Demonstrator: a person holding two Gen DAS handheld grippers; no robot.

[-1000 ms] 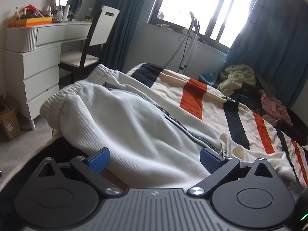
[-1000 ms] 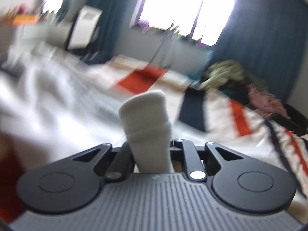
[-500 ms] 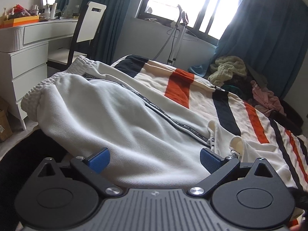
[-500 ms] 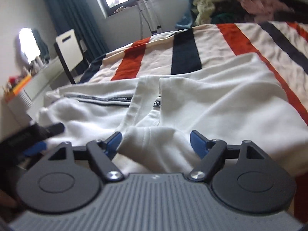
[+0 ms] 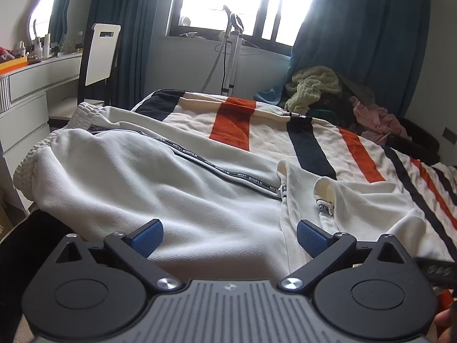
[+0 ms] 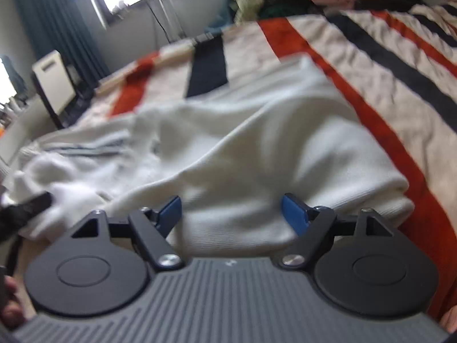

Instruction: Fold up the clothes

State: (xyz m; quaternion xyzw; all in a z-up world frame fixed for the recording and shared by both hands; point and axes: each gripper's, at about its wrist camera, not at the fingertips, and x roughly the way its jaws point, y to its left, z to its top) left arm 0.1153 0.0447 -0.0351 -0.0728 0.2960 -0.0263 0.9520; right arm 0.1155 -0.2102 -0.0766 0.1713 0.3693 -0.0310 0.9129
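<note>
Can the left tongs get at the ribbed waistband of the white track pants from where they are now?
Probably yes: the left tongs stand open over the white track pants, and nothing lies between them and the ribbed waistband.

The jacket (image 5: pixel 160 188) lies spread on the bed (image 5: pixel 357 154). Clothes pile (image 5: pixel 314 88) behind at the far right corner. Chair (image 5: pixel 100 54) and dresser (image 5: pixel 25 97) stand left of the bed.

light: window (image 5: pixel 228 0) glare, backlit | right view: motion-blurred | edges: fisheye-bent
</note>
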